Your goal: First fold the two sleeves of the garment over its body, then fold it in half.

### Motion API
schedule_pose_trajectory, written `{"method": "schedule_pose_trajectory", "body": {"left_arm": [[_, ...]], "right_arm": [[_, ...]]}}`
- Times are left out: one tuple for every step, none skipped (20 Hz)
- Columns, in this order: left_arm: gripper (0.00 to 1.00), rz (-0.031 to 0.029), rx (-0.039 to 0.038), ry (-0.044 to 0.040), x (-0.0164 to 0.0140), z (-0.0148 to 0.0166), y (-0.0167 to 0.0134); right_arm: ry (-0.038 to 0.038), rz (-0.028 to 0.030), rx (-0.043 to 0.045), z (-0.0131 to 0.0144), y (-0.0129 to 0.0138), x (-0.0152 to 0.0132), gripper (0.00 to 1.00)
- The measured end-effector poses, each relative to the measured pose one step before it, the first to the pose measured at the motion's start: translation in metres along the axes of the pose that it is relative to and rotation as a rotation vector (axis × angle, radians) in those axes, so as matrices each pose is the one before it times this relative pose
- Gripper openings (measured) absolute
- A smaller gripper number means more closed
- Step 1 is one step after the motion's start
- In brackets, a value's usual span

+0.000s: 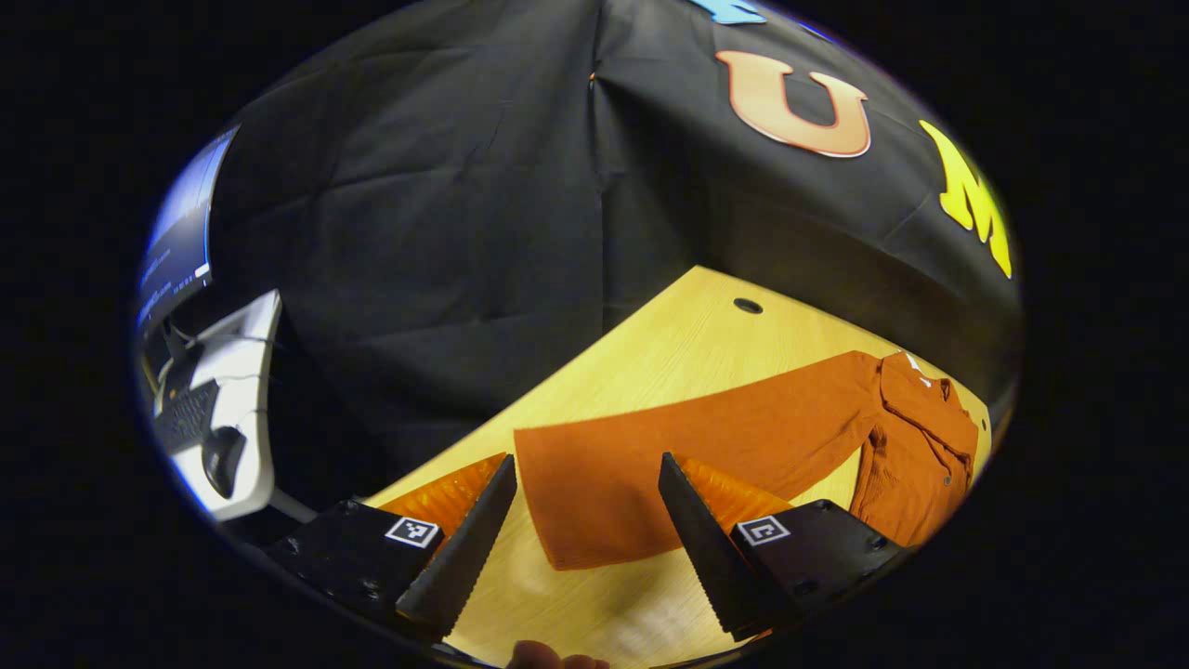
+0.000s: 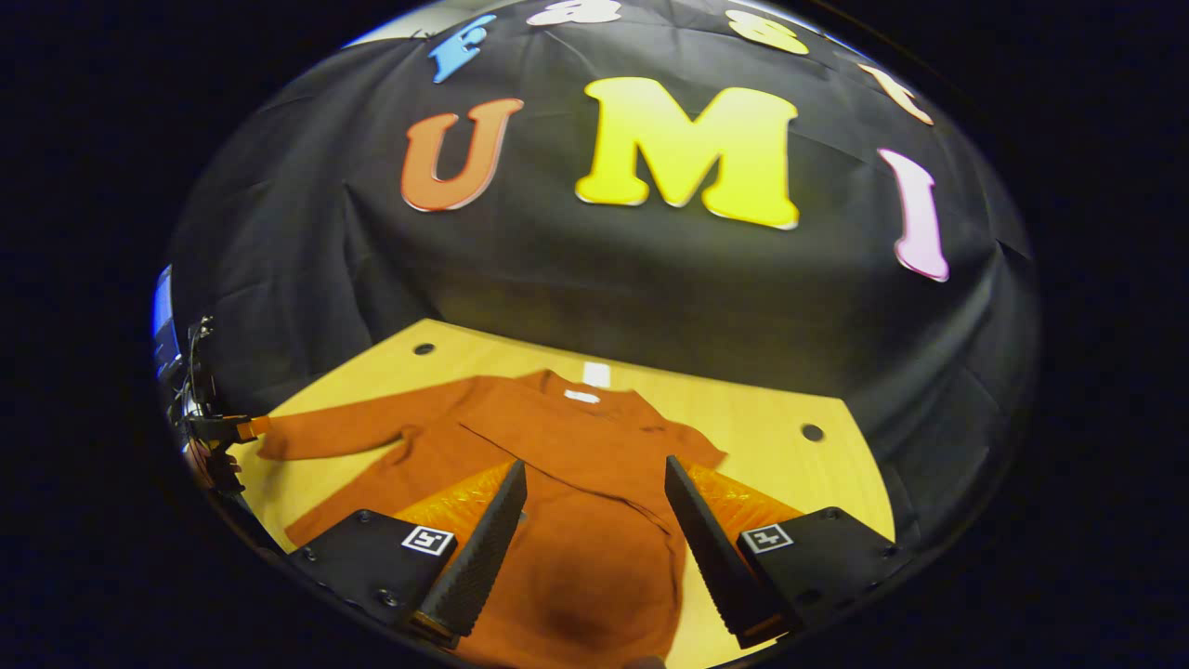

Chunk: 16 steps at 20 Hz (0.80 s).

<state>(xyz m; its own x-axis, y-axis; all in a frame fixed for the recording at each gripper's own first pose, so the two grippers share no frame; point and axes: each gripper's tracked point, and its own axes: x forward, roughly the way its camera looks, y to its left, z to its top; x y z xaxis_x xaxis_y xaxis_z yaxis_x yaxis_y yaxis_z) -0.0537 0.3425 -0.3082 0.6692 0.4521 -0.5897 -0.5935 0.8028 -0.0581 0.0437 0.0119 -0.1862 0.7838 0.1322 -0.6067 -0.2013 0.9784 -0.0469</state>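
A rust-orange long-sleeved garment lies flat on the wooden table, its collar at the far side. One sleeve runs slanted across the body. The other sleeve stretches out straight over the table. Its cuff end lies between the fingers of my left gripper, which stands open over it. In the right gripper view that left gripper sits at the far left, by the outstretched sleeve's end. My right gripper is open above the garment's lower body, holding nothing.
The table has small round holes near its far corners and ends at the black cloth wall. Off its edge stands a white side desk with a keyboard, a mouse and a monitor.
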Motion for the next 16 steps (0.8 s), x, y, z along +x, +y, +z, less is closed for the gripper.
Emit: {"method": "schedule_pose_trajectory", "body": {"left_arm": [[1.0,0.01874,0.00851,0.0111,0.00507,-0.00309,0.00215],[1.0,0.02489,0.00662,-0.00063,0.00349,0.00008,0.00114],[1.0,0.00982,-0.00094,0.00872,0.0033,-0.00196,-0.00273],[1.0,-0.00184,-0.00787,0.0067,0.00341,-0.00192,-0.00321],[1.0,0.00573,-0.00838,0.0158,0.00382,-0.00531,0.00302],[1.0,-0.00096,-0.01351,0.02293,0.00411,-0.00653,0.00044],[1.0,0.0153,-0.00386,0.00442,-0.00238,-0.005,0.00029],[1.0,0.00289,0.01155,-0.02245,0.00386,0.00461,-0.00128],[1.0,0.00726,-0.00128,0.01023,-0.00107,-0.00414,0.00088],[1.0,-0.00014,-0.01,-0.02081,0.00116,0.00255,-0.00056],[1.0,-0.00129,-0.01003,0.00273,-0.00096,-0.00315,-0.00012],[1.0,0.00701,0.0063,-0.01024,0.00099,0.00225,0.0018],[0.99,-0.00287,0.0067,-0.00318,-0.00024,-0.00121,0.0018],[0.91,-0.00099,0.00345,-0.00042,0.00036,-0.00043,0.0008],[0.88,-0.00378,0.00607,-0.00002,-0.00006,0.00016,0.00034],[0.78,-0.00306,0.00697,0.01097,0.00025,-0.00161,-0.00015]], "right_arm": [[0.02073,-0.02705,0.03194,-0.00961,-0.01183,-0.00523,0.96],[0.01643,-0.02588,0.02534,-0.00921,-0.0133,-0.00523,0.94],[0.00695,-0.02345,0.01584,-0.00424,-0.01179,-0.00336,0.96],[0.00463,-0.02182,0.00773,-0.00253,-0.01022,-0.00274,0.96],[0.00372,-0.01548,0.00917,-0.00113,-0.0079,-0.00223,0.96],[0.00252,-0.00969,0.01065,-0.00036,-0.00498,-0.00213,0.96],[0.00138,-0.00708,0.01316,0.00105,-0.003,-0.00118,0.96],[-0.00159,-0.00251,0.00913,0.00087,-0.00067,-0.00104,0.96],[-0.00289,-0.0013,0.00206,0.00109,-0.0001,-0.0018,0.96],[-0.00264,0.00615,-0.00193,-0.0002,0.00242,-0.00033,0.96],[0.00165,0.00972,-0.00446,-0.00135,0.00375,-0.00192,0.96],[0.00479,0.0101,-0.00929,-0.00301,0.00294,-0.0024,0.96],[0.00791,0.00341,-0.01662,-0.00257,0.00268,-0.00061,0.96],[0.00141,0.00574,-0.01639,-0.00067,0.00234,-0.00151,0.96],[-0.0076,0.01055,-0.00807,0.00299,0.00409,-0.00173,0.96],[-0.00749,0.01079,-0.00269,0.00167,0.0035,-0.00246,0.96]]}}
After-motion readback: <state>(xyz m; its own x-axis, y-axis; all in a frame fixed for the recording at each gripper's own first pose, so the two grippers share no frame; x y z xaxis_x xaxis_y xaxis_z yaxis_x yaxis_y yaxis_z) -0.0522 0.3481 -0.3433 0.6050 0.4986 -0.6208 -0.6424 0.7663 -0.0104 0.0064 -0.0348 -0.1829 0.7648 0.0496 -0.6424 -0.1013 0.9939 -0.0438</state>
